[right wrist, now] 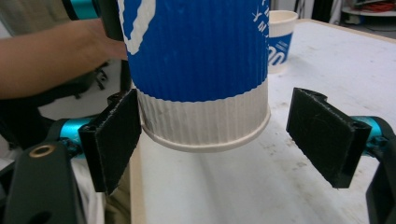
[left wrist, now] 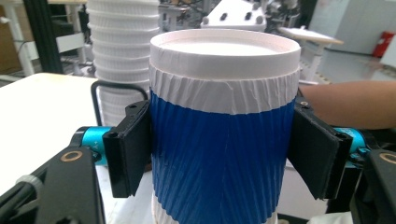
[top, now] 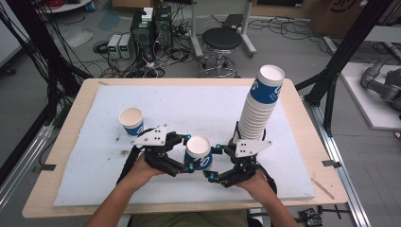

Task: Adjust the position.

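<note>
No full word readable. Held cup (right wrist: pixel 201 60): white logo shape + tiny white marks on blue, too cropped to read. Far cup (right wrist: pixel 281 42): white print on blue band, looks like "00", unsure. Cup stack (top: pixel 262 101): logo blurred.

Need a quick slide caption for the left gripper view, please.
Left gripper clamps an upside-down blue-and-white paper cup, with the tall cup stack behind on the table.

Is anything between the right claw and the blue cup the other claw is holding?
No. The blue cup sits right between the right claw's open pads, nothing in between. The left pad is at the cup's bottom band; the other stands apart. The left claw grips it higher up.
</note>
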`<state>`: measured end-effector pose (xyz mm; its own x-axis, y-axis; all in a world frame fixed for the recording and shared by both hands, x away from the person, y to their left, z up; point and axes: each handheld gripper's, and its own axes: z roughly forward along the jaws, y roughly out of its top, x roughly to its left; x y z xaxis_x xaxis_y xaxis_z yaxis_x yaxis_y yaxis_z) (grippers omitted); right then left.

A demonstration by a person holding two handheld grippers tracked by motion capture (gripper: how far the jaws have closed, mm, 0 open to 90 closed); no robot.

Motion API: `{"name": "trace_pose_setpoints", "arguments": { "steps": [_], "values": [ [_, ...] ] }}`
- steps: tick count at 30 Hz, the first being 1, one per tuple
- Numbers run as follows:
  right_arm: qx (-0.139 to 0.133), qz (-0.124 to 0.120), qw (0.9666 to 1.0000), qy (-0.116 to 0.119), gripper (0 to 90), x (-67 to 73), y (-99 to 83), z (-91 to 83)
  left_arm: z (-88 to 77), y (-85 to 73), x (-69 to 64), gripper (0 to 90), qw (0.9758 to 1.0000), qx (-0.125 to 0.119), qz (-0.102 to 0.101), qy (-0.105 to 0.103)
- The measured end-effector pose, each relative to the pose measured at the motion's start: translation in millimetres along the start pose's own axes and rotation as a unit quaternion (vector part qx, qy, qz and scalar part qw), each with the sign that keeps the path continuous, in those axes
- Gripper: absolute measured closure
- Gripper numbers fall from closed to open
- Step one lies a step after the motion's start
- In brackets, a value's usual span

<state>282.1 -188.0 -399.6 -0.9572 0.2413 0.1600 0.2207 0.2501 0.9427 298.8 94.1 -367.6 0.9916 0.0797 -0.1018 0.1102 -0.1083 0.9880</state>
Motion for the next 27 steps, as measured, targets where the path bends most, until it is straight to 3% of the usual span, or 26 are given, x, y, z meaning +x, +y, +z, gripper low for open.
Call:
{"name": "trace_pose_setpoints", "arguments": {
  "steps": [4,13,16,23,27],
  "values": [
    [-0.007,0.004,0.9998,0.018,18.1,1.3,0.4,1.4,1.0,-0.1,0.2,27.6,1.0,0.0,0.002,-0.005],
    [0.001,0.002,0.9998,0.022,18.2,3.1,0.4,5.8,4.5,0.6,-1.8,27.7,0.9998,-0.002,0.012,-0.016],
    [0.003,0.002,0.9996,0.029,22.0,3.5,0.2,5.8,5.1,0.5,-2.3,28.1,0.9997,-0.001,0.015,-0.019],
    [0.013,-0.008,0.9995,0.028,28.5,4.0,1.7,3.1,5.9,0.4,-3.4,29.5,0.9996,0.0,0.023,-0.017],
    [0.023,-0.012,0.9994,0.025,31.0,3.5,2.0,2.6,7.3,0.1,-5.6,28.4,0.9996,0.009,0.029,-0.001]
  ]
}}
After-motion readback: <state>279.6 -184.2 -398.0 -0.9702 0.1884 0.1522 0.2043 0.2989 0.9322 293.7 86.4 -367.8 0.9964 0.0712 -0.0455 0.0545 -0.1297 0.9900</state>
